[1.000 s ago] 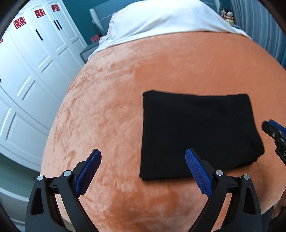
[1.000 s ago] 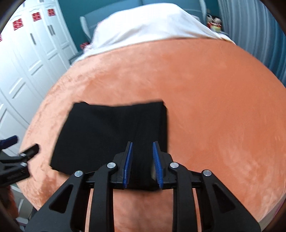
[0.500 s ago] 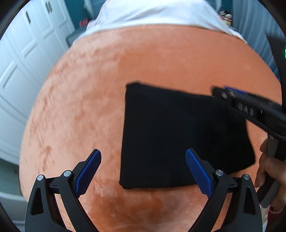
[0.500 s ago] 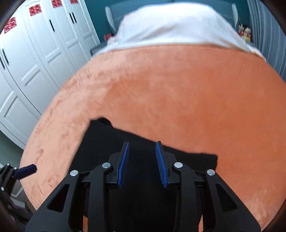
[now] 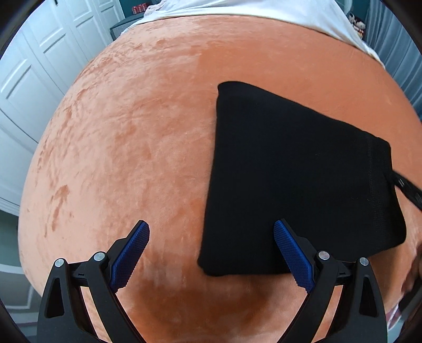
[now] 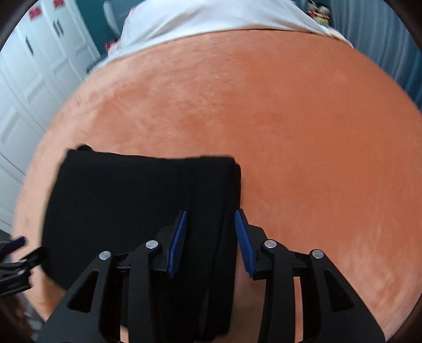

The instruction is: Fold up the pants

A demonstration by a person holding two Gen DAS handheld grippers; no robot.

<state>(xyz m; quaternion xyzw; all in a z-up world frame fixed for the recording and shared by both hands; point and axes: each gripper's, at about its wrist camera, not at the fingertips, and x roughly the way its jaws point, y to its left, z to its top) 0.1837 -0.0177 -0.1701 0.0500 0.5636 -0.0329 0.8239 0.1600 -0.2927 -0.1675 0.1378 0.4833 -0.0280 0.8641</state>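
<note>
The orange blanket (image 5: pixel 147 147) on the bed lies bare and open from 9 to 12 o'clock of the left gripper (image 5: pixel 211 253), whose fingers stand wide apart, one over bare blanket, the other over the near edge of the folded black pants (image 5: pixel 295 168). The pants fill the room from 12 to 3 o'clock. The right gripper (image 6: pixel 211 242) has its fingers partly apart over the pants' right edge; from 12 to 3 o'clock of it the blanket is bare. White wardrobe doors (image 5: pixel 34 87) wall off the 9 to 11 o'clock side, the white sheet (image 6: pixel 211 18) lies at 12, and a grey curtain (image 6: pixel 395 52) closes 2 o'clock
</note>
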